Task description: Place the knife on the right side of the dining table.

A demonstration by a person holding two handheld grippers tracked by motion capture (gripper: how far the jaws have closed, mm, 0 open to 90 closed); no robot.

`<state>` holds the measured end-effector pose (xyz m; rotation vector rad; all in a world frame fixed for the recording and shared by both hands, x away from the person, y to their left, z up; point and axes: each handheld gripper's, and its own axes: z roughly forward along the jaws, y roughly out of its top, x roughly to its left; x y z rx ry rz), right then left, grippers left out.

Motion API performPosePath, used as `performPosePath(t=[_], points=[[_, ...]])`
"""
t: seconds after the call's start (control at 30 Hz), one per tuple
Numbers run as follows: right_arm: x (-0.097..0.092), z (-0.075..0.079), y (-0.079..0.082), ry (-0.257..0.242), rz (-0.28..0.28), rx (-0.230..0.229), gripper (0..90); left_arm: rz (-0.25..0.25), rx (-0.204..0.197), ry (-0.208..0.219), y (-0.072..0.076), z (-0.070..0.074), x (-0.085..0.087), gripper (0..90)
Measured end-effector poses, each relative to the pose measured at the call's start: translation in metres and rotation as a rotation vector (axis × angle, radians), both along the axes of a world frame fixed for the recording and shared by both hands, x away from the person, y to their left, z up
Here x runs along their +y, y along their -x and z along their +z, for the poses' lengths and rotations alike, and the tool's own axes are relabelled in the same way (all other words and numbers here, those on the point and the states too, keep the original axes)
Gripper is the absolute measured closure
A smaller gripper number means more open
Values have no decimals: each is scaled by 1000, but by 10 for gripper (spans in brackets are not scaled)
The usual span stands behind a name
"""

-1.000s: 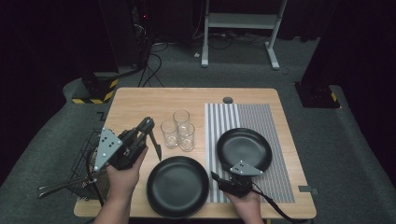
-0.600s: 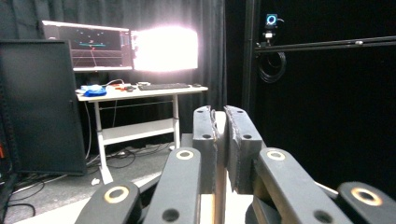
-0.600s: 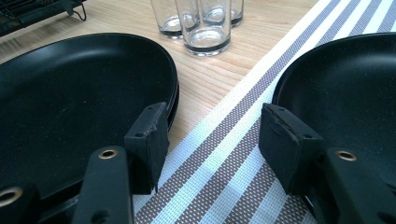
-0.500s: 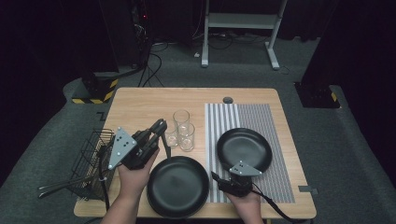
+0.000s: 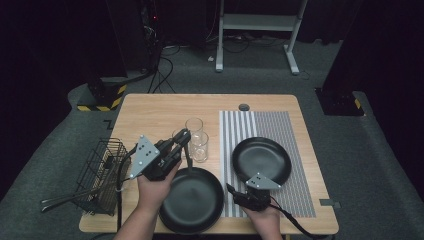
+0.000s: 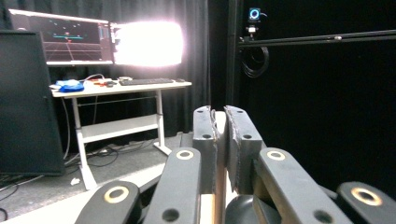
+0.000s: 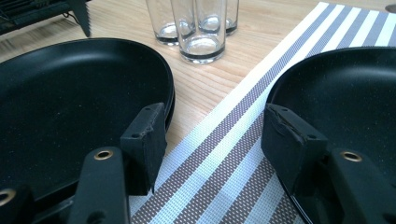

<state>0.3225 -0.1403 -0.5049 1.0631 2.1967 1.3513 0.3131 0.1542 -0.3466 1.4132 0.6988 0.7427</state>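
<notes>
My left gripper [image 5: 186, 135] hangs over the table's middle, just left of three clear glasses [image 5: 199, 146] and above the far rim of a black plate [image 5: 192, 200]. Its jaws are shut on a thin utensil [image 5: 188, 156] that dangles from their tips; its kind is unclear. In the left gripper view it is a pale strip [image 6: 219, 140] pinched between the jaws of the gripper [image 6: 219, 116]. My right gripper [image 7: 212, 140] rests low and open over the striped placemat [image 7: 224, 154], between the left plate [image 7: 65, 102] and a second black plate [image 7: 345, 98], holding nothing.
A wire basket [image 5: 102, 172] with utensils sticking out stands at the table's left edge. The second plate [image 5: 261, 160] lies on the placemat [image 5: 295, 145]. A round grommet [image 5: 244, 107] sits at the far edge. The glasses [image 7: 198, 28] stand beyond both plates.
My left gripper has moved right, from beside the basket to the glasses, with the thin utensil in it. The right gripper has stayed put.
</notes>
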Motion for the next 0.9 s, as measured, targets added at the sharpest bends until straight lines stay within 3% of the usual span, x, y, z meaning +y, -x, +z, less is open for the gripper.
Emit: performPosePath(t=[0.4,0.9], points=[[-1,4,2,-3,0,-17,403,-47,5,-4,-6,-3,-19,833],[11,24,4,-44,40,-64,414,-64,10,-6,-7,-8,-27,834]])
